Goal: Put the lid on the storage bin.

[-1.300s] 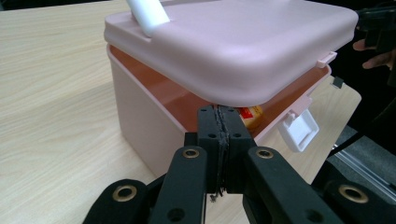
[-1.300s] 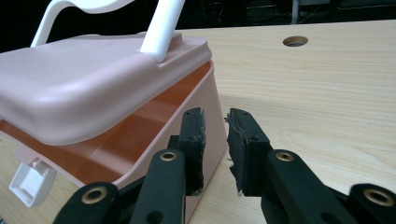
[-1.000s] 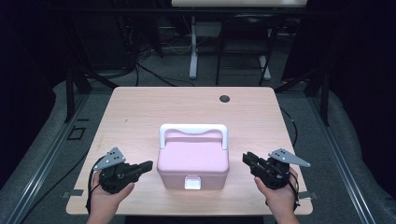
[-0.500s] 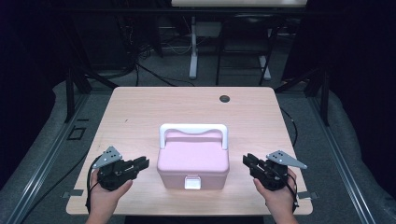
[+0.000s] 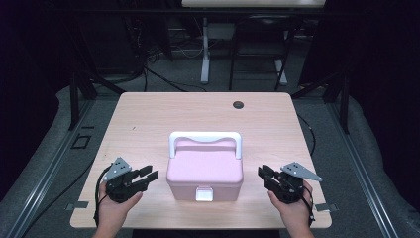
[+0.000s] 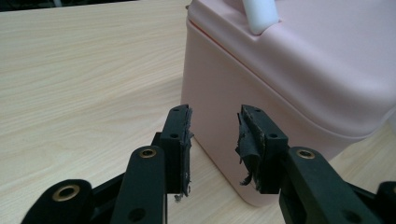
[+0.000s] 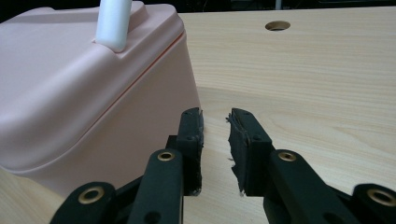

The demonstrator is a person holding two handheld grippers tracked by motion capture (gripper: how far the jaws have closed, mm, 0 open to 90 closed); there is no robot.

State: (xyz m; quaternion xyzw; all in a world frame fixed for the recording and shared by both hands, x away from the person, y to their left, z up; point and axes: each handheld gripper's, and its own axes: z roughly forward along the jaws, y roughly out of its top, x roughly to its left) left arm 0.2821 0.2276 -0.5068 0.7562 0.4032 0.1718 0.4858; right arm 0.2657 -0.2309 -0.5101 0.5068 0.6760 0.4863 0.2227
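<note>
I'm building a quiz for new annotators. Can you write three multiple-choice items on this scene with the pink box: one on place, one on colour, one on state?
1. Where does the pink plastic box stand relative to the left tool and right tool?
A. between them
B. left of both
C. right of both

2. What colour is the box's handle?
A. black
B. white
C. blue

3. How do the left tool's jaws stand?
A. shut on the handle
B. shut on nothing
C. open, holding nothing

Key: 1 A, the high view shows one tool on each side; 2 B, the handle is white against the pink lid; 3 C, the left gripper view shows a bare gap between them.
</note>
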